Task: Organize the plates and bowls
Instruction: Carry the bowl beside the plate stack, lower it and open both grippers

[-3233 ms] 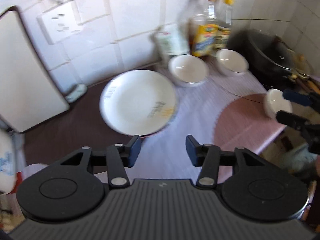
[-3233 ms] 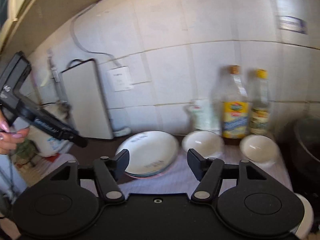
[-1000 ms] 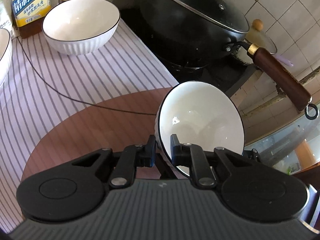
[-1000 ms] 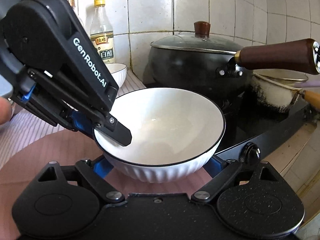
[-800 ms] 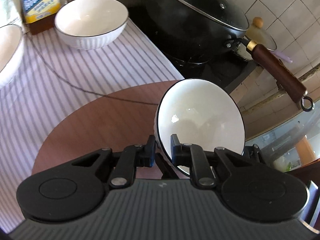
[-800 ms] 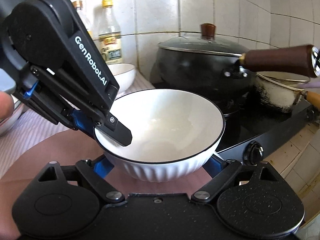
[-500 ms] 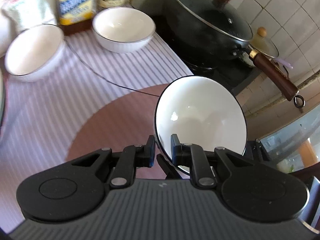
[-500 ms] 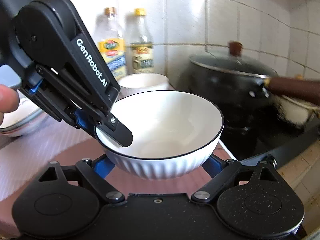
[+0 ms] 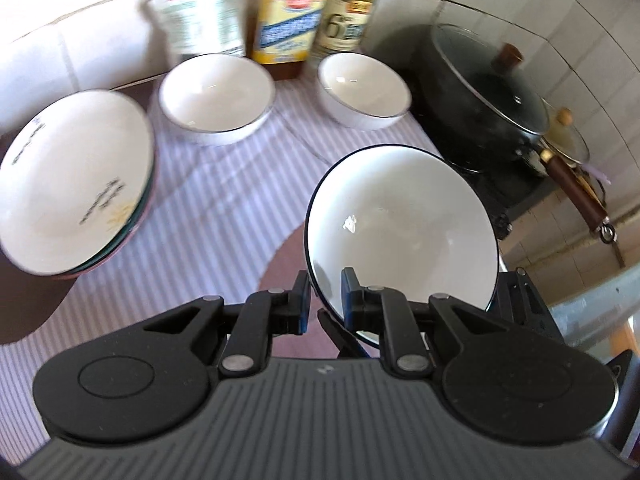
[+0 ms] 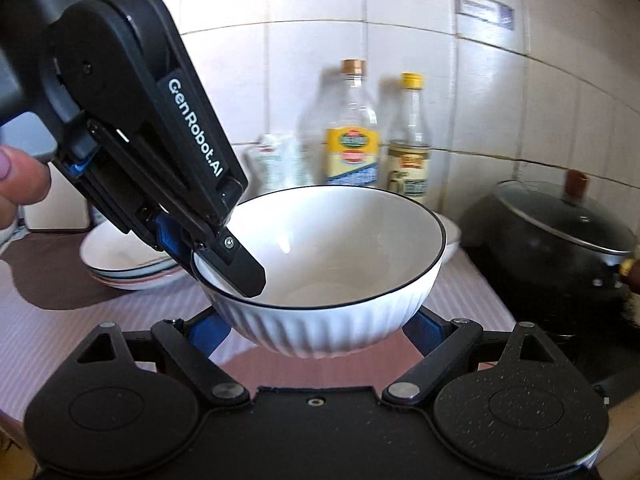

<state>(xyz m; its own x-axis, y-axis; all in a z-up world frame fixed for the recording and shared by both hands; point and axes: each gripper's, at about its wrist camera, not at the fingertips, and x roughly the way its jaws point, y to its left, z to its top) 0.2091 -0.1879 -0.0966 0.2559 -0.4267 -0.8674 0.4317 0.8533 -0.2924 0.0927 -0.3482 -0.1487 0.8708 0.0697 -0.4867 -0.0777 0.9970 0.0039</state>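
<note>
Left hand-held gripper [image 9: 323,297] pinched rim of white ribbed ceramic bowl with dark rim [image 9: 400,232]; right hand-held gripper [image 10: 316,330] clasped bowl's sides, bowl raised above striped surface [image 9: 224,184].

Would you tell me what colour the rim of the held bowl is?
White ribbed bowl has a thin dark, near-black rim line, clearest in the right wrist view.

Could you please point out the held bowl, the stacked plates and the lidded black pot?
white black-rimmed ribbed bowl [image 9: 400,216], left wrist view, inner wall.
stack of white patterned plates [image 9: 68,184], left wrist view, top plate's face.
black pot with glass lid [image 9: 484,92], left wrist view, lid.
</note>
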